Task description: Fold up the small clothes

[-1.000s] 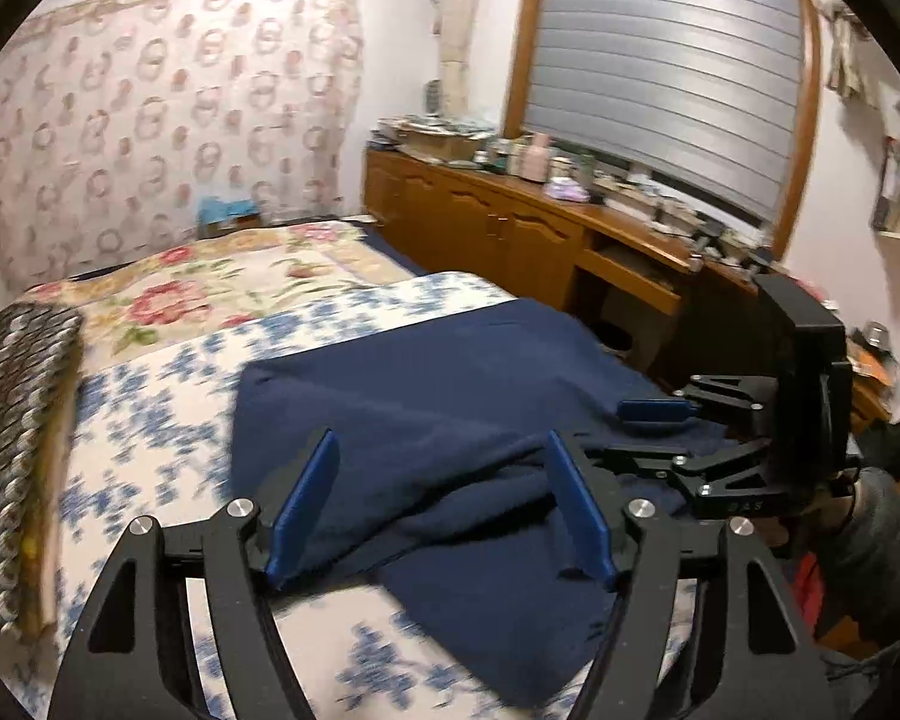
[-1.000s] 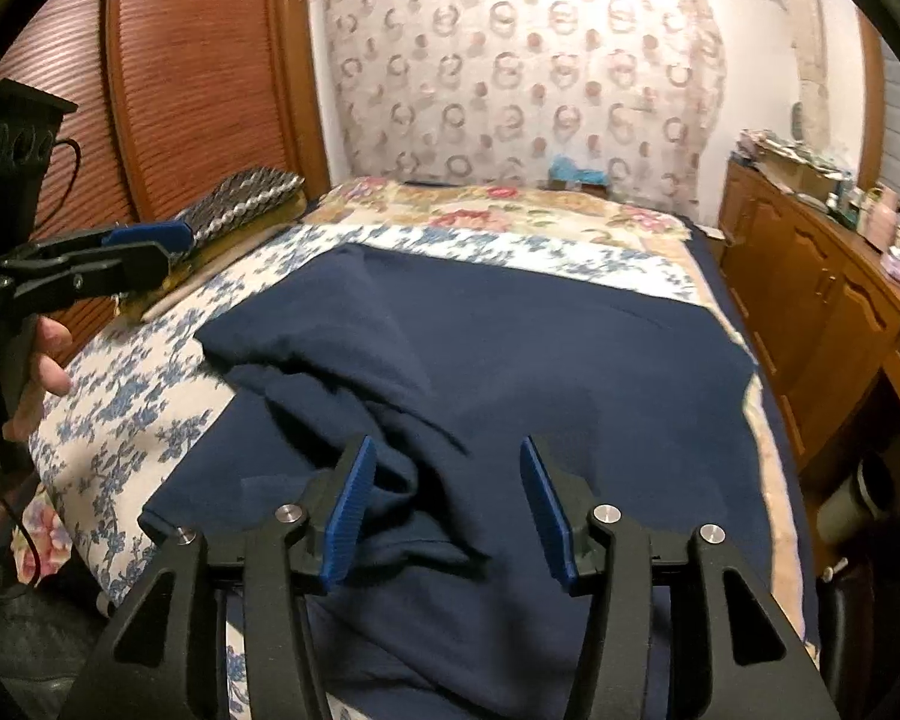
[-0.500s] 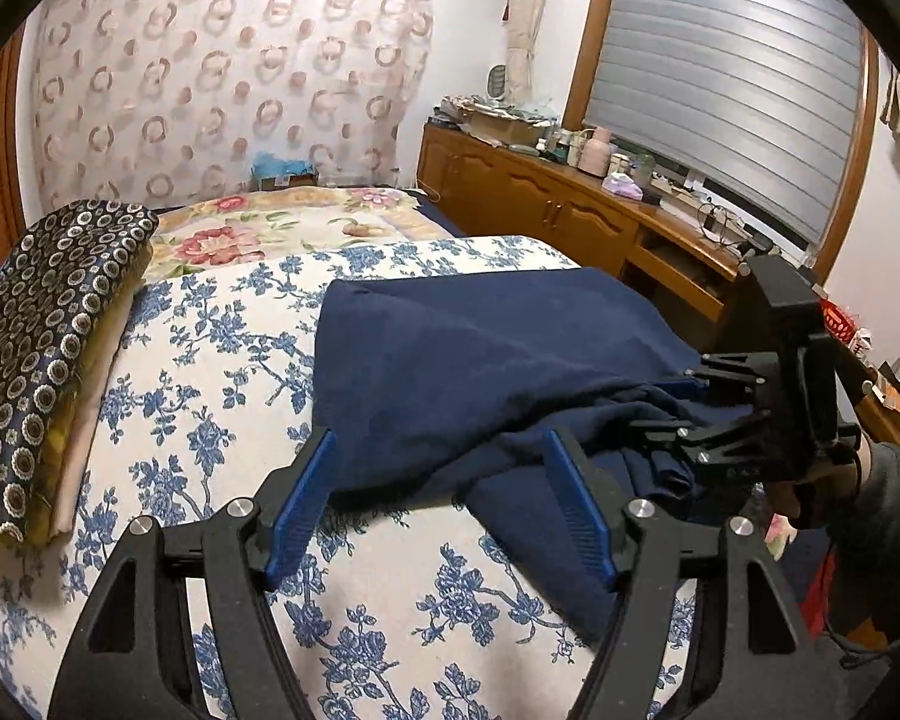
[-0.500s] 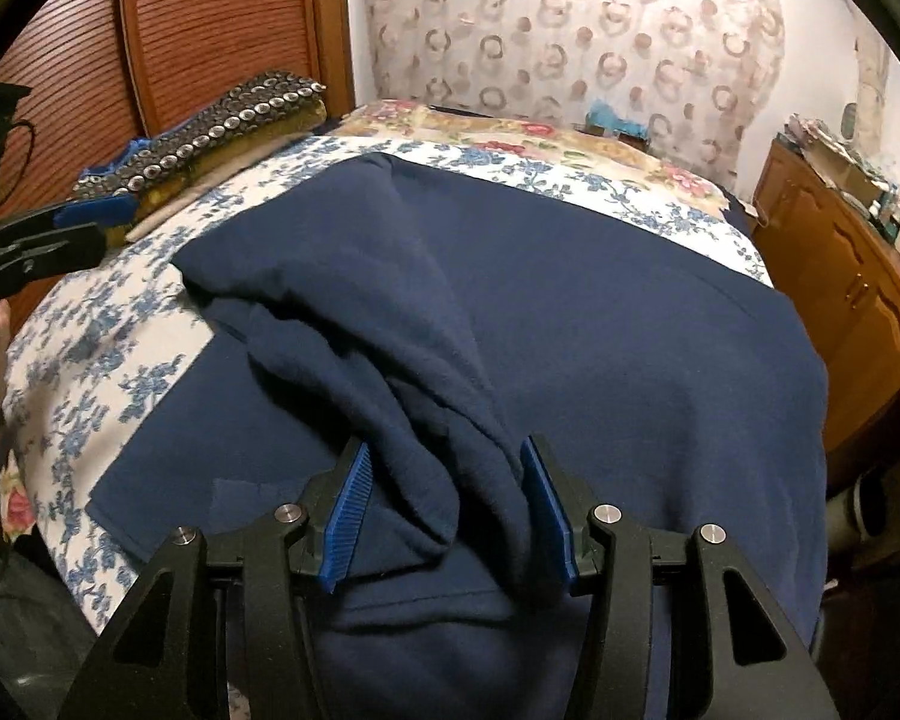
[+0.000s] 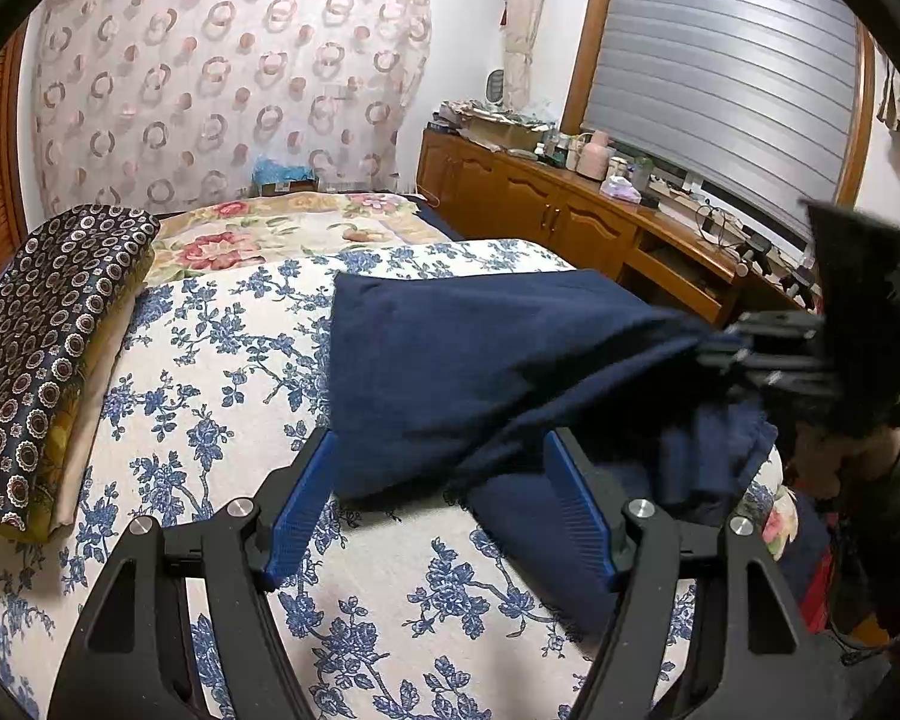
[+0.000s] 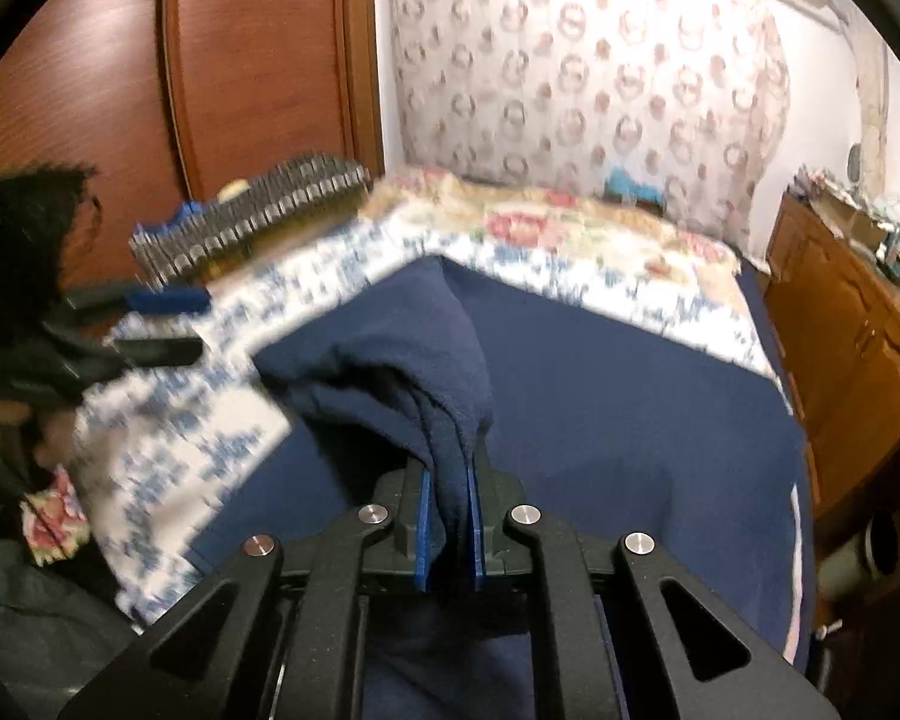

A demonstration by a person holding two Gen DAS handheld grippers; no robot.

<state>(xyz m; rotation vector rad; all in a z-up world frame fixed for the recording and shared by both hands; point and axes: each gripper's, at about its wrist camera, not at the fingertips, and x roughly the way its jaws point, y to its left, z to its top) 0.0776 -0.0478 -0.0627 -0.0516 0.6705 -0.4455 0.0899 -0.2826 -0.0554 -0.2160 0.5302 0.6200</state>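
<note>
A navy blue garment (image 5: 480, 360) lies spread on the bed, rumpled along its near edge. In the right wrist view my right gripper (image 6: 450, 468) is shut on a bunched fold of that garment (image 6: 402, 372), which rises in a ridge off the bed. The left wrist view shows the same right gripper (image 5: 744, 354) at the right, blurred, with cloth stretched up to it. My left gripper (image 5: 441, 444) is open low over the bed, and the garment's near folded edge lies between its blue pads (image 5: 300, 504) without being pressed. The left gripper (image 6: 168, 324) also shows at the left of the right wrist view.
The bed has a blue-flowered white cover (image 5: 222, 360). A folded patterned quilt (image 5: 42, 330) lies along its left side. A wooden cabinet (image 5: 570, 210) with clutter on top runs along the right wall, and a wooden wardrobe (image 6: 240, 60) stands at the left.
My right gripper has gone from open around a fold of the navy garment to shut on it and has risen, pulling the cloth up. The left gripper has come lower over the near edge.
</note>
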